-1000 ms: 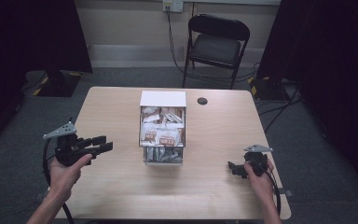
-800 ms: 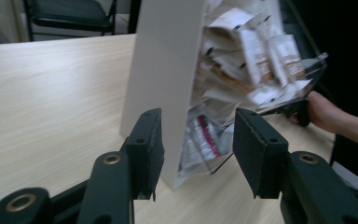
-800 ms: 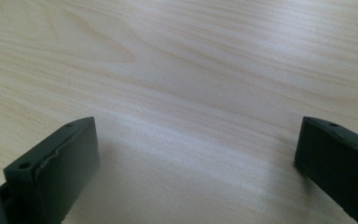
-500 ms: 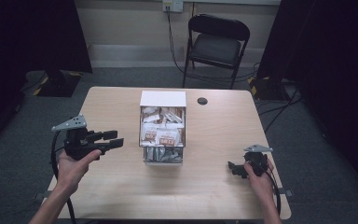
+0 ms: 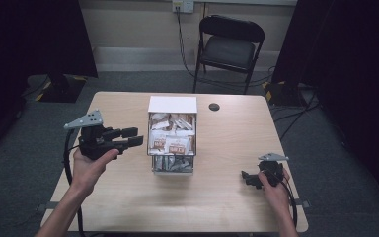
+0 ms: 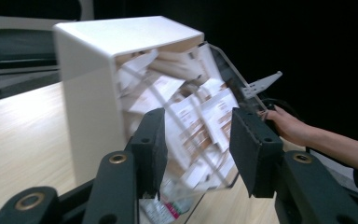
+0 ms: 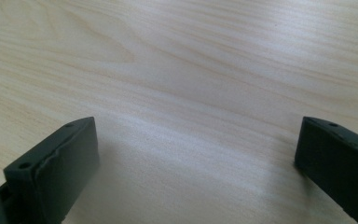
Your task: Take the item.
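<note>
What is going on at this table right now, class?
A person at a wooden table holds a gripper in each hand. The left gripper, jaws open, is raised and aimed at a white-topped clear box of packets in the middle of the table, close beside it but not touching. The right gripper sits low near the table's right edge, jaws open over bare wood, holding nothing.

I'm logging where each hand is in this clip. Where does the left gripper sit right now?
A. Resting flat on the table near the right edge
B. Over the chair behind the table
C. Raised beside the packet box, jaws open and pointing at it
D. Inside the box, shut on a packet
C: in the high view the left gripper is held up just left of the box, and its own view shows the jaws apart with the packets ahead.
</note>
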